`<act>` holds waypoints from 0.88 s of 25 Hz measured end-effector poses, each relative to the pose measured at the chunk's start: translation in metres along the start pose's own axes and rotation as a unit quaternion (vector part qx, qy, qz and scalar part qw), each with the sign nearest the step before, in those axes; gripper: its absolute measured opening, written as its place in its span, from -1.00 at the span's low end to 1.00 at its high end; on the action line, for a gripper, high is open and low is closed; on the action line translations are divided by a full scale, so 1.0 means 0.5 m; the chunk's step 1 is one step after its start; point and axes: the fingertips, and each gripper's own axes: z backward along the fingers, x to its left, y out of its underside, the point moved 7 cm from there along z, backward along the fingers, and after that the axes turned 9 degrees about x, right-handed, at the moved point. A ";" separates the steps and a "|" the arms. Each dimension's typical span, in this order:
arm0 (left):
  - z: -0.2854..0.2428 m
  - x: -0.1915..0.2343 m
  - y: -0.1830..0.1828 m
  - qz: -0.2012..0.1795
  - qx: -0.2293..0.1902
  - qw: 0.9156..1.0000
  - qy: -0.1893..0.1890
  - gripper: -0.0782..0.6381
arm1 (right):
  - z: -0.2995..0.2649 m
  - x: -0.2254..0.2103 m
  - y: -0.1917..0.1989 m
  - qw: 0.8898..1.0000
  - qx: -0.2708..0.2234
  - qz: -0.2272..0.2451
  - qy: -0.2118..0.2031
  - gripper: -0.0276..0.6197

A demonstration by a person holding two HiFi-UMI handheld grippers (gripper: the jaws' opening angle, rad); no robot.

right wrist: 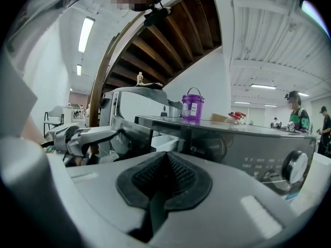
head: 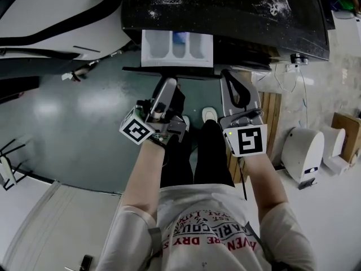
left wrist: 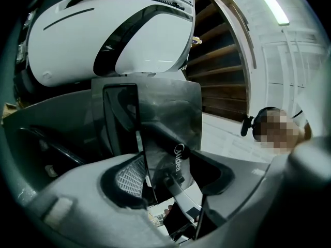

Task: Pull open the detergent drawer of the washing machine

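The dark washing machine (head: 225, 16) fills the top of the head view. Its detergent drawer (head: 176, 48) stands pulled out, showing white compartments behind a dark front panel (head: 169, 71). My left gripper (head: 168, 83) reaches up to that panel from below. In the left gripper view the glossy panel (left wrist: 170, 112) runs between the jaws, and the left gripper (left wrist: 165, 177) is shut on its lower edge. My right gripper (head: 230, 77) hovers just right of the drawer, under the machine's front. Its pads (right wrist: 181, 172) meet with nothing between them.
A white rounded appliance (head: 51, 16) stands left of the machine. A purple tub (right wrist: 192, 106) sits on the machine's top. A wooden panel (head: 272, 123) and a white device (head: 302, 151) are at the right. The person's legs (head: 197, 157) are below the drawer.
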 end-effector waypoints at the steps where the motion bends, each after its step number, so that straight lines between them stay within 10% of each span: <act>1: 0.005 -0.003 0.004 -0.001 -0.001 1.000 0.000 -0.03 | 0.005 0.001 0.001 1.000 -0.002 -0.002 0.003 -0.93; 14: 0.090 -0.038 0.064 -0.010 -0.001 1.000 -0.005 -0.03 | 0.065 0.025 0.037 1.000 0.014 -0.014 -0.009 -0.93; 16: 0.117 -0.032 0.072 -0.005 -0.012 0.999 -0.042 -0.17 | 0.078 0.026 0.042 1.000 0.016 -0.010 -0.012 -0.93; 18: 0.153 -0.022 0.075 0.003 -0.040 0.995 -0.088 -0.73 | 0.090 0.033 0.043 1.000 0.015 -0.007 -0.018 -0.93; 22: 0.182 -0.044 0.072 -0.011 -0.055 0.996 -0.076 -0.76 | 0.112 0.045 0.057 0.999 0.020 0.007 -0.031 -0.93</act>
